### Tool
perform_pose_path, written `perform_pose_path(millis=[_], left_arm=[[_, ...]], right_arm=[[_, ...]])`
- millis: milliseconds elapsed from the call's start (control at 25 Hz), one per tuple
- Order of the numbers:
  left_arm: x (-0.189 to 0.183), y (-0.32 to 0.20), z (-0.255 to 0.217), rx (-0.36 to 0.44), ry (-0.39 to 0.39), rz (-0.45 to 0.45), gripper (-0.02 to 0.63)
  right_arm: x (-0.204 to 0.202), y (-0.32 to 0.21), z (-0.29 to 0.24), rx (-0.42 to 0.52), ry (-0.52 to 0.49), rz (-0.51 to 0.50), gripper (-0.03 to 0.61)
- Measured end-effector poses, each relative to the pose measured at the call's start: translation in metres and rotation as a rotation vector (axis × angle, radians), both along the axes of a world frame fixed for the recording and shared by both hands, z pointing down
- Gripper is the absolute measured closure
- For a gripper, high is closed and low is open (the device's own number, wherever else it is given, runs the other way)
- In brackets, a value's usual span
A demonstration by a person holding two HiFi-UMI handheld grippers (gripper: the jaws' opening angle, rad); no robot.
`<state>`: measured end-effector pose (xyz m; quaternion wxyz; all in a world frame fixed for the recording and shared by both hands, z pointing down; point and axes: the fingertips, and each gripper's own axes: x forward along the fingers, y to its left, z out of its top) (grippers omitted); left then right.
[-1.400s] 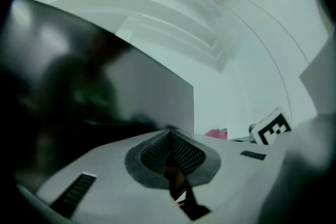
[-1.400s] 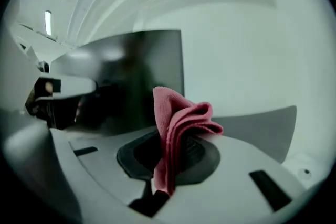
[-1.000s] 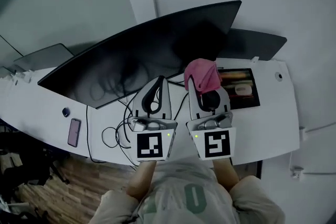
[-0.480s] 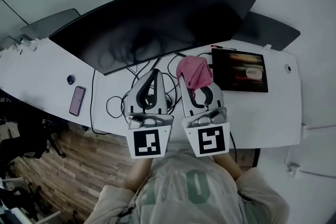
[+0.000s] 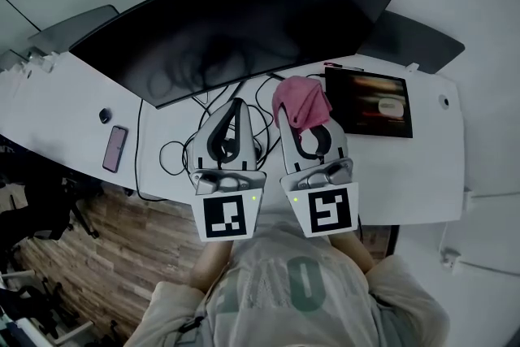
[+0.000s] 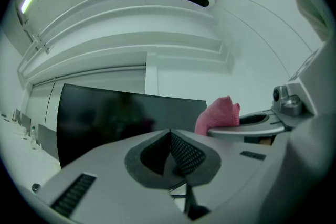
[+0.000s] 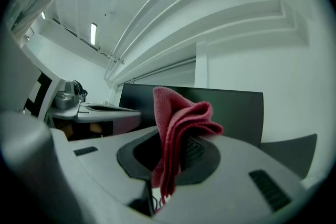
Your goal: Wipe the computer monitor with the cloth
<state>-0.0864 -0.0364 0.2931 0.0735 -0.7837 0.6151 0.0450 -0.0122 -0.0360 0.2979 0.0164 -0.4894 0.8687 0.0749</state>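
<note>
- Two grippers are held side by side in front of the monitor (image 5: 244, 20), closest to me, with their marker cubes turned back toward the person's chest.
- On my left gripper (image 5: 238, 104) the jaws are pressed together with nothing between them. Its own view shows that gripper (image 6: 169, 135) with the mesh pads meeting along one line.
- On my right gripper (image 5: 304, 124) the jaws are clamped on the cloth (image 5: 301, 101). In the right gripper view, the gripper (image 7: 176, 152) pinches the pink folds, and the cloth (image 7: 178, 113) stands up out of the jaws and flops over at the top.
- From overhead, the cloth sits just short of the monitor's lower edge, toward its right half, and I see no contact with the screen.
- Black cables (image 5: 175, 150) loop on the white desk (image 5: 422, 175) in front of the monitor, beside the left gripper.
- A tablet (image 5: 368, 101) lies flat in front of the monitor's right end, close to the cloth.
- A phone (image 5: 114, 148) lies flat in front of the monitor's left end.
- Farthest out, the wide, curved, dark monitor stands across the back of the desk, and both gripper views face its screen.
</note>
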Motion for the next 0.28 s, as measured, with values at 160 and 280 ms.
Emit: perform_pose_path(millis=[160, 280], left_arm=[[-0.0003, -0.0001, -0.0018, -0.003, 0.001, -0.004, 0.598], [-0.0011, -0.0007, -0.0028, -0.003, -0.013, -0.001, 0.598]], right_arm=[[-0.0017, 0.0001, -0.0009, -0.001, -0.006, -0.005, 0.525], [-0.0052, 0.0007, -0.0010, -0.008, -0.018, -0.018, 0.525]])
